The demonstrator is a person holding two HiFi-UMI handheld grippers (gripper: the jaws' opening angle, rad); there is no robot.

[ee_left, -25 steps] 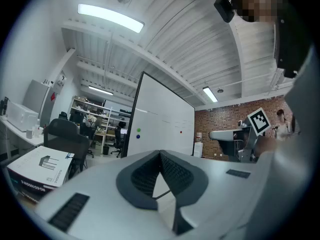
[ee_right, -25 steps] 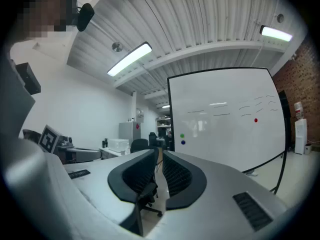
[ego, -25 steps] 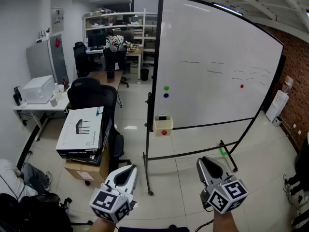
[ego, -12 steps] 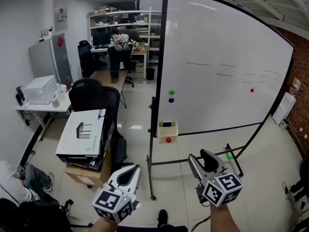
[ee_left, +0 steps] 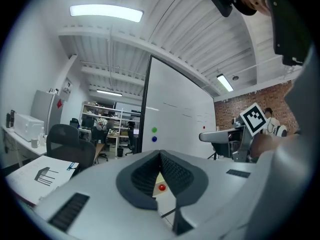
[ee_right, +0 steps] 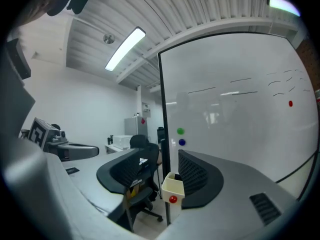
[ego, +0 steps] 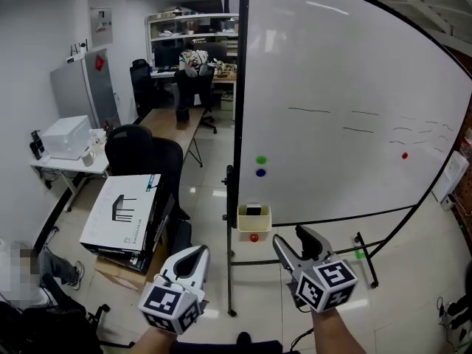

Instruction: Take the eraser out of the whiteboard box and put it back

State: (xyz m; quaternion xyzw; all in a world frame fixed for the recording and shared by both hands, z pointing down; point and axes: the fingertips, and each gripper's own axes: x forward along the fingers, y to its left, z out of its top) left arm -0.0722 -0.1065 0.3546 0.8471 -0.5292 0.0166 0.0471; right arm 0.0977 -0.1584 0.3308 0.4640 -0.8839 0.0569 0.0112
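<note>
A cream whiteboard box (ego: 253, 219) hangs on the lower left corner of the whiteboard (ego: 346, 109), with a red magnet (ego: 254, 237) on its front. A dark eraser (ego: 253, 211) lies inside it. My right gripper (ego: 291, 236) is held level just right of and short of the box. Its jaws are opening with nothing between the pads. In the right gripper view the box (ee_right: 172, 186) shows in the gap of the right gripper (ee_right: 161, 159), still some way ahead. My left gripper (ego: 198, 252) is lower left of the box, its pads together at the tip (ee_left: 160, 155), holding nothing.
The whiteboard's black stand post (ego: 231, 286) runs to the floor beside the box. A black office chair (ego: 140, 150) and a white carton on cardboard boxes (ego: 125, 216) stand at the left. A desk with a printer (ego: 66, 136) is farther left. A seated person's legs (ego: 44, 271) show at the lower left.
Both grippers have moved forward towards the whiteboard, and the box now looks nearer. The right gripper's jaws have gone from shut to apart.
</note>
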